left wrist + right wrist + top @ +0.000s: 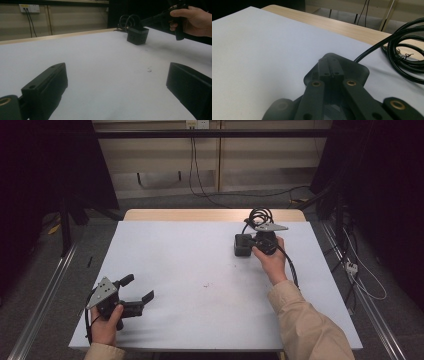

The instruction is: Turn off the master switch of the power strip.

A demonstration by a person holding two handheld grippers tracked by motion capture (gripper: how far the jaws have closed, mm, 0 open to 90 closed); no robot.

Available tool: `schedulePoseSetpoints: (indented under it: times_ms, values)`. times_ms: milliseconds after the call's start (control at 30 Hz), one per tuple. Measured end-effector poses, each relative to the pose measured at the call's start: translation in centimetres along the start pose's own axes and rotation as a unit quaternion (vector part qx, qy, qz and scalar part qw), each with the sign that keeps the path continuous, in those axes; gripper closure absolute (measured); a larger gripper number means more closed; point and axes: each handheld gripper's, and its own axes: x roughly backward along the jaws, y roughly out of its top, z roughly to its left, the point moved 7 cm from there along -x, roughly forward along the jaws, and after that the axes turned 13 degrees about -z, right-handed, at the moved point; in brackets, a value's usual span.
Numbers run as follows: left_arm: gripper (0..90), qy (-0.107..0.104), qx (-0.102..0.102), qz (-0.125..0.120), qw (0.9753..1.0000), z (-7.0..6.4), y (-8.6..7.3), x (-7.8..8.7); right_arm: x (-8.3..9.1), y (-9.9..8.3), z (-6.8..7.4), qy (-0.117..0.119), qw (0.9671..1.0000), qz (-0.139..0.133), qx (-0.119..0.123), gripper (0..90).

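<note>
A black adapter box (241, 246) stands on the white table top (190, 265) at the far right, and its black cable (260, 215) lies coiled just behind it. My right gripper (249, 243) is over the box, its jaws pressed together with nothing visible between them. In the right gripper view the shut gripper (329, 69) hovers over the box's top (355, 68), and the cable (404, 58) runs off to the right. My left gripper (138, 288) rests at the near left, open and empty. The left gripper view looks between the spread jaws of that gripper (117, 82) towards the distant box (137, 35).
A strip of bare wood (210, 214) runs along the table's far edge. A small speck (206, 284) marks the middle of the white surface. Metal rails (45, 290) flank the table on the floor, with loose cables (360, 275) at the right.
</note>
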Motion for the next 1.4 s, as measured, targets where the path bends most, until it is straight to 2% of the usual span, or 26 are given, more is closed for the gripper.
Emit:
schedulePoseSetpoints:
  times_ms: [800,1233,1400]
  values:
    - [3.3,-0.001,0.001,0.000,1.0000,-0.02,-0.01,-0.01,-0.27,-0.45,-0.18,-0.002,1.0000,0.007,-0.003,90.0]
    - [3.3,-0.001,0.001,0.001,1.0000,-0.02,-0.05,-0.01,-0.29,-0.55,-0.42,-0.007,0.9999,0.008,0.001,90.0]
    - [3.3,0.000,-0.001,0.001,1.0000,-0.03,-0.04,-0.03,-0.36,-0.61,-0.10,-0.004,0.9999,0.009,0.008,90.0]
